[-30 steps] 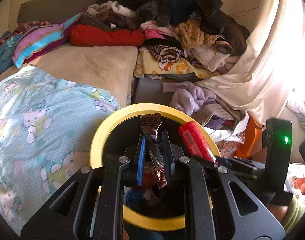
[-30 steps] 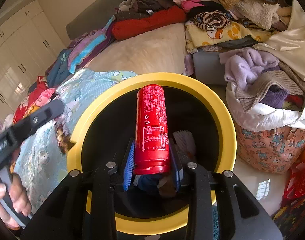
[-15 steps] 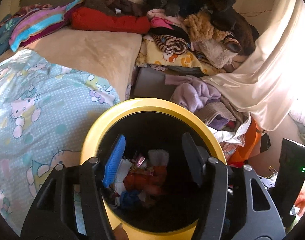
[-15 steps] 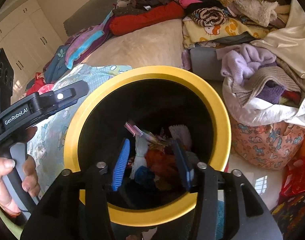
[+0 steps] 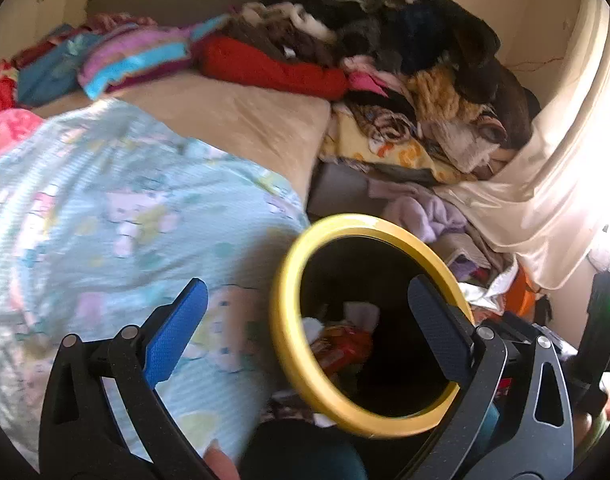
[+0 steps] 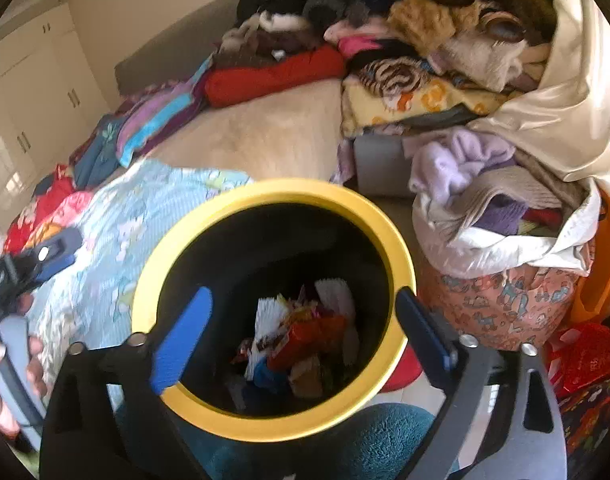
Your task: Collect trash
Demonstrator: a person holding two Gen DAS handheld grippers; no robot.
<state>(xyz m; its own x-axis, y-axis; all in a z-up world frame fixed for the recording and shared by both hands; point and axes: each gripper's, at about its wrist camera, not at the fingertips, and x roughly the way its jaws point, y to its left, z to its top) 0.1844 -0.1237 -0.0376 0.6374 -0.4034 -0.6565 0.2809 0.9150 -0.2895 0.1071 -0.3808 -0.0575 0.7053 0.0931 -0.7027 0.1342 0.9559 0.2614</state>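
1. Your left black two-finger gripper (image 5: 305, 332) with blue pads has just been opening; its jaws stand wide apart with nothing between them.
2. Your right black two-finger gripper (image 6: 305, 332) has likewise just been opening, empty and angled downward.
3. Your left hand (image 6: 9, 376) wraps its gripper's handle.

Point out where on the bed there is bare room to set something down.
Free: the beige blanket between the red roll and the blue cartoon quilt, itself clear. Crowded: the clothes heap at right.
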